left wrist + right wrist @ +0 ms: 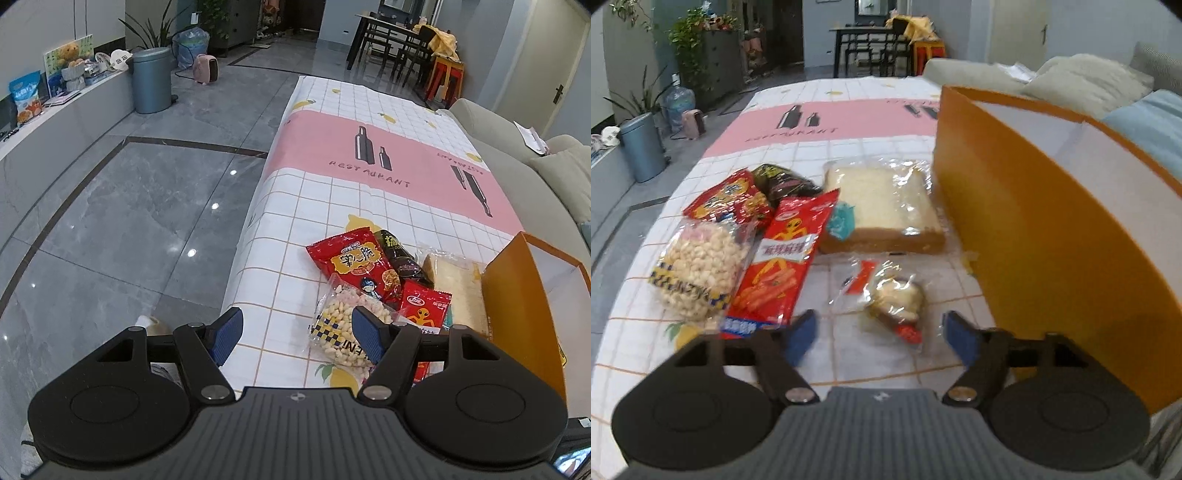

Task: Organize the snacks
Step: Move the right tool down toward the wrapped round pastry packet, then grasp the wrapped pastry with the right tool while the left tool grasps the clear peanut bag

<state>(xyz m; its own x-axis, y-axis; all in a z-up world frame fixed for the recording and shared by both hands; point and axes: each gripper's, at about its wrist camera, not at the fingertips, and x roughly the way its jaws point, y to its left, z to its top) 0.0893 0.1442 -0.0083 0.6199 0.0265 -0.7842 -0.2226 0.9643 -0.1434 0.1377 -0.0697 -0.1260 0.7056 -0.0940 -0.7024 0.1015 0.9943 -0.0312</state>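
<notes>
The small clear-wrapped pastry (892, 297) lies alone on the tabletop (879, 107), just in front of the orange box (1015, 221) and near its long outer wall, while the other snacks are grouped a little further from the box. Beside the box wall is the wrapped slice of bread (882, 205), then the red packet with carrot sticks (783, 266), the clear bag of puffed balls (698, 269), another red packet (731, 199) and a dark packet (786, 181) behind them. The right gripper (879, 336) hovers directly before the pastry, with its jaws spread wide and nothing between them; the pastry lies straight ahead, between the two blue pads (801, 338), and its long axis runs at a slant, roughly along the way the gripper points. I think this is the nearer hand, and a grasp would cross the short width of the pastry. The left gripper (297, 338) is also open and empty, further from the box, over the tabletop edge, with the puffed-ball bag (343, 328) partly behind its right pad. The box looks empty inside, so the sorting seems hardly begun.
</notes>
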